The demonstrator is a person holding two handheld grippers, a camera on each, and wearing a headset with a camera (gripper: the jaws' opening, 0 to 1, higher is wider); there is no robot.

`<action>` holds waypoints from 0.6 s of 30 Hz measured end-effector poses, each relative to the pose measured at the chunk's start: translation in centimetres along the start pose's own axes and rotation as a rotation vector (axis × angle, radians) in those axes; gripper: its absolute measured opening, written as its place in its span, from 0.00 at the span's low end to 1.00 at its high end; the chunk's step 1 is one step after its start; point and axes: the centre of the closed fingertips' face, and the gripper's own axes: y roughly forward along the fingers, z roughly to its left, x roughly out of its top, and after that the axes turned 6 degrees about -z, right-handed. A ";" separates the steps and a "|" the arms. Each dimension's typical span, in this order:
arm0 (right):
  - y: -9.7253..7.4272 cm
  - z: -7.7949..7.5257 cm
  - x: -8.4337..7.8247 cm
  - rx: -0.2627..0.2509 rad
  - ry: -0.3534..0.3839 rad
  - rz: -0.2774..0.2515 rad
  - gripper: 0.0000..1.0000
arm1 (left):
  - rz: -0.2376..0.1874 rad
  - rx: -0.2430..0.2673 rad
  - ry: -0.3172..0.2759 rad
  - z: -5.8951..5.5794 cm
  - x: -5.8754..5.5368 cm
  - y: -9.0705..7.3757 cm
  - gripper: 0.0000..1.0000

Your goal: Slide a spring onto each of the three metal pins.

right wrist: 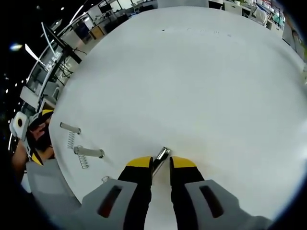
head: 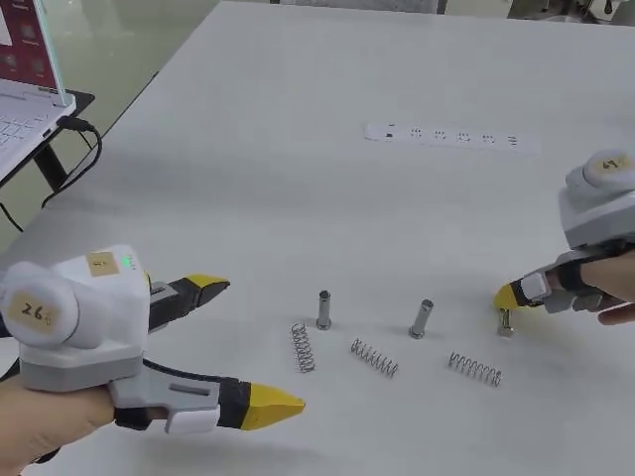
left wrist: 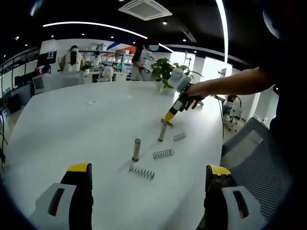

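Three metal pins stand on the table (head: 298,198): first pin (head: 323,309), second pin (head: 421,318) at its 3 o'clock, and third pin (head: 505,322) farther that way. Three springs lie toward 6 o'clock of them: first spring (head: 303,347), second spring (head: 374,358), third spring (head: 474,369). There are two grippers, left gripper (head: 258,344) and right gripper (right wrist: 160,162), one power strip (head: 451,138) at 12 o'clock and one laptop (head: 25,79) at 10 o'clock.

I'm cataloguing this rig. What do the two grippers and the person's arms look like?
Both grippers have white-and-grey housings with a round cap, and black jaws with yellow tips. The left gripper bears a tan sticker handwritten 26 and a green light; the right gripper carries a tan label. The person wears dark clothing.
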 end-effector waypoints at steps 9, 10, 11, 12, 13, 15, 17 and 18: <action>0.3 -0.1 0.0 -0.023 0.003 0.017 0.10 | 0.002 -0.004 -0.001 -0.2 -0.1 0.1 0.96; 0.3 -0.1 -0.1 -0.026 0.001 0.019 0.09 | 0.002 -0.005 -0.001 -0.2 0.0 0.2 0.96; 0.3 -0.1 -0.1 -0.029 -0.003 0.021 0.09 | 0.002 -0.004 0.000 -0.1 0.0 0.2 0.96; 0.3 -0.1 -0.1 -0.036 -0.005 0.025 0.09 | 0.003 -0.004 0.001 -0.1 -0.1 0.2 0.95; 0.4 -0.2 -0.1 -0.044 -0.013 0.028 0.08 | 0.004 -0.006 0.001 -0.1 -0.1 0.2 0.96; 0.4 -0.1 -0.1 -0.056 -0.028 0.030 0.07 | 0.003 -0.007 0.002 -0.2 -0.1 0.3 0.95; 0.3 -0.2 -0.2 -0.064 -0.037 0.030 0.07 | 0.003 -0.007 0.003 -0.2 -0.1 0.3 0.95; 0.3 -0.2 -0.2 -0.066 -0.043 0.030 0.06 | 0.004 -0.008 0.004 -0.2 -0.1 0.3 0.95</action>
